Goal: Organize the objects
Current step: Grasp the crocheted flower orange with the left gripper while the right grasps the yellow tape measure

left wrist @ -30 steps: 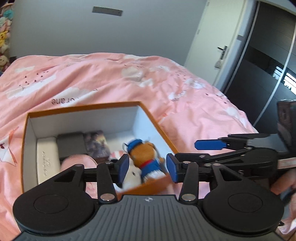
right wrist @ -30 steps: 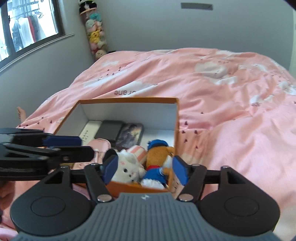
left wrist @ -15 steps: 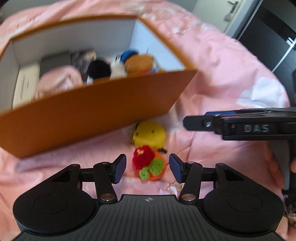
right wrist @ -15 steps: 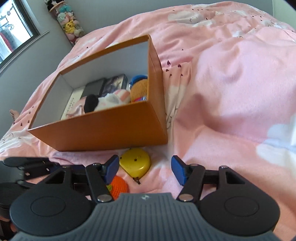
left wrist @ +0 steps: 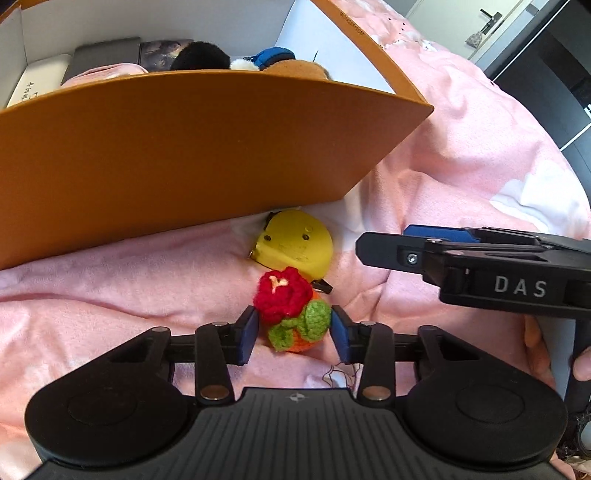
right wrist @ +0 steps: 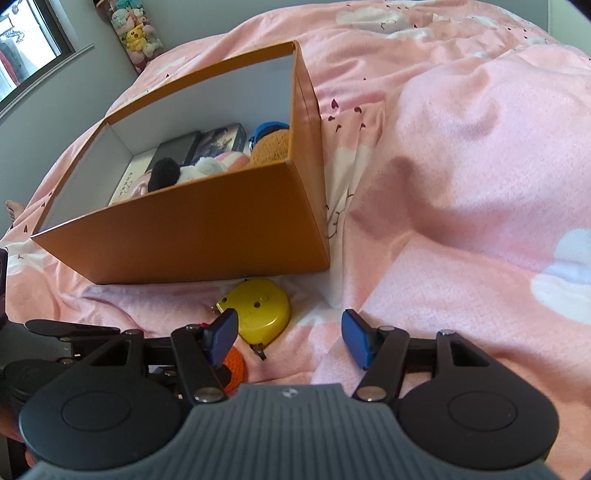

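An orange box [left wrist: 177, 147] stands on the pink bedspread and holds plush toys and flat items; it also shows in the right wrist view [right wrist: 207, 236]. A yellow tape measure [left wrist: 293, 243] lies just in front of it, seen too in the right wrist view [right wrist: 258, 308]. A crocheted toy [left wrist: 291, 310], red, green and orange, lies against the tape measure. My left gripper [left wrist: 293, 334] is open with its fingers on either side of the toy. My right gripper [right wrist: 291, 338] is open and empty, just right of the tape measure; it shows side-on in the left wrist view [left wrist: 461, 254].
The pink bedspread [right wrist: 461, 166] spreads wide to the right. Stuffed toys [right wrist: 135, 35] stand by the wall at the back left beside a window. A door [left wrist: 480, 22] and dark wardrobe are at the far right.
Both grippers dropped from above the box to the bedspread in front of it. The left gripper closed in around the crocheted toy; the right came down beside the tape measure.
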Demonstrator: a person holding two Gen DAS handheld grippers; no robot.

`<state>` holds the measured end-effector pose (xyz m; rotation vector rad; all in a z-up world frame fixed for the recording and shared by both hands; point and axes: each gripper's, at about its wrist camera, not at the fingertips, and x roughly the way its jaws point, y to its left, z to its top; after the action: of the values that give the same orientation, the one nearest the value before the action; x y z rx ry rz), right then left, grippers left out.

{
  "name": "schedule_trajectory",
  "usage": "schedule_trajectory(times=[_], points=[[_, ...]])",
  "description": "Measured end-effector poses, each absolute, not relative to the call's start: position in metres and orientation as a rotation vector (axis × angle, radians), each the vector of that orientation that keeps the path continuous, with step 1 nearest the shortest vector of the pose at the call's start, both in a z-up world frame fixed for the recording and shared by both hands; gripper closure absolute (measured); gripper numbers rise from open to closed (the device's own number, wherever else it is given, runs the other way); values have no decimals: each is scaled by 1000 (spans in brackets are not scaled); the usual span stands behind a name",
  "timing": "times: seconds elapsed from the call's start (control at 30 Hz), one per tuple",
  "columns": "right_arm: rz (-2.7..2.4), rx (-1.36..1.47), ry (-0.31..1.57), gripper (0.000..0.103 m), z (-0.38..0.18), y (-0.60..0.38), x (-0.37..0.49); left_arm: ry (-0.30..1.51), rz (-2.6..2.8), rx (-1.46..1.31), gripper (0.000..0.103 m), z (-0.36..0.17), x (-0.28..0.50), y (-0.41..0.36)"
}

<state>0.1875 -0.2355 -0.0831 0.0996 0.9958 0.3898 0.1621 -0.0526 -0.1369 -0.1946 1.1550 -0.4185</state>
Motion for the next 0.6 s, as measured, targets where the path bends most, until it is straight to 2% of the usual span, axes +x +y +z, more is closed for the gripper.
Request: schedule_trajectory(times=[0.07, 0.37, 0.6], points=[[390, 96, 1000, 39, -84, -234, 189, 1146, -418, -202, 59, -134, 160, -50], [422, 39, 1009, 39, -80, -225, 191, 1102, -323, -174, 60, -106, 151, -28], [492, -91, 1023, 39, -81, -195, 199, 1135, -257, -210, 61, -113, 152, -10]])
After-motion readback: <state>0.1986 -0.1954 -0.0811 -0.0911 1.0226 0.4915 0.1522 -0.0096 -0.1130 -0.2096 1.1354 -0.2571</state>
